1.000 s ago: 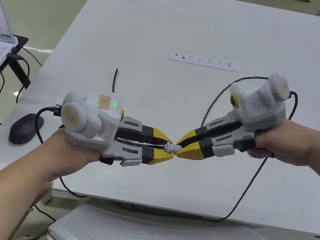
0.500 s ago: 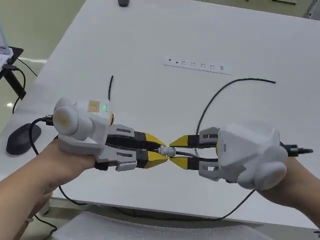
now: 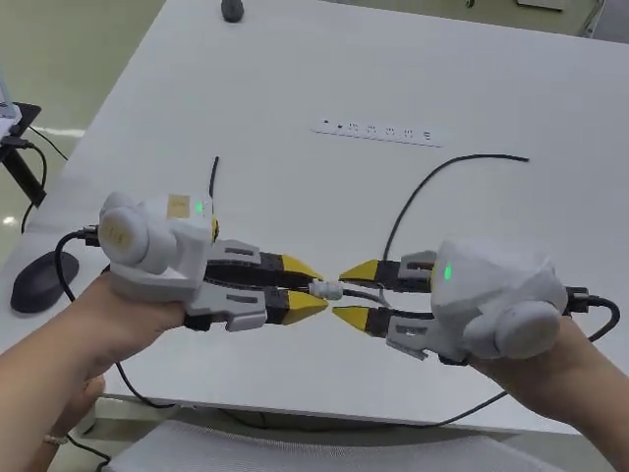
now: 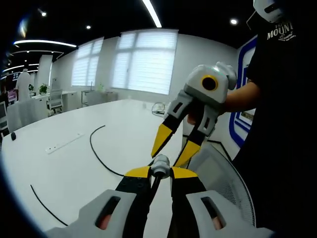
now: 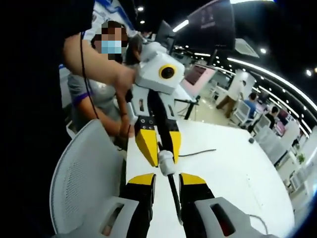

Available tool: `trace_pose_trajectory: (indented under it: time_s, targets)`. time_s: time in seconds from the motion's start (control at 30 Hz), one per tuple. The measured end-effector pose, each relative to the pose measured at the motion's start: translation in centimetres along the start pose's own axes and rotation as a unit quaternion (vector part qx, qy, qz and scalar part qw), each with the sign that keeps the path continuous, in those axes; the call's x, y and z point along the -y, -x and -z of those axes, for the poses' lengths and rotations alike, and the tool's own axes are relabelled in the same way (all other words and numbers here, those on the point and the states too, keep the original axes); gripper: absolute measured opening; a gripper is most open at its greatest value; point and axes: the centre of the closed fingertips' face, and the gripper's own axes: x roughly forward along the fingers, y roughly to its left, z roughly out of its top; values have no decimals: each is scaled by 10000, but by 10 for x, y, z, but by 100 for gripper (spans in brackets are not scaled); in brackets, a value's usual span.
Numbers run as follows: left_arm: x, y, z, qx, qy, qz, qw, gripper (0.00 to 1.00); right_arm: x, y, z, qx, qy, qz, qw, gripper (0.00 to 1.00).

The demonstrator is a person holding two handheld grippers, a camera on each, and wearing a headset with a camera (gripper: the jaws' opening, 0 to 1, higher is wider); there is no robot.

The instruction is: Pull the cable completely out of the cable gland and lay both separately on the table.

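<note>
Cable gland (image 3: 325, 290), small and white, is held in the air over the near edge of the table (image 3: 295, 88), above the white mesh chair (image 3: 177, 441) seen below that edge. It is clamped between the yellow tips of the left gripper (image 3: 316, 288), whose jaws are drawn narrow around it. A thin black cable (image 3: 413, 202) is seen coming out of the gland's far end, not yet pulled free. The right gripper (image 3: 340, 293) is pointed tip to tip at the left one, just beside the gland. Its jaws are spread wide, and the cable is passed through the gap between them; no grip on it is seen in the right gripper view. Past the grippers the cable is laid in a long curve across the white tabletop, with its free end well apart from the gland. Farther back, a white power strip (image 3: 376, 131) is laid flat on the table.
</note>
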Motion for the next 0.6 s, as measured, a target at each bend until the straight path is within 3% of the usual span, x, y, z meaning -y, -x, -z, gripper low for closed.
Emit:
trace_pose_trajectory:
  time_s: [0.07,0.13,0.2,0.37,0.53,0.6]
  targets:
    - [-3,0,1,-26,27,-64,10000,15,5,1,6,-49,-32,175,9998,21]
    - [-4,-1,1,-51,-16,-64,10000,15,12,2,17,-239,-130,438,9987,16]
    - [-2,-5,2,-108,-55,-27,9999,15,12,-1,22,-344,-77,506,9981,12]
    - [-1,-11,4,-183,-72,-27,9998,15,9,-4,19,-306,58,606,9977,9]
    - [-2,-16,5,-261,-71,-102,9996,15,11,-4,15,-267,246,871,9955,2]
    - [-4,-17,4,-250,-35,-161,9996,15,16,-2,15,-325,382,1103,9926,2]
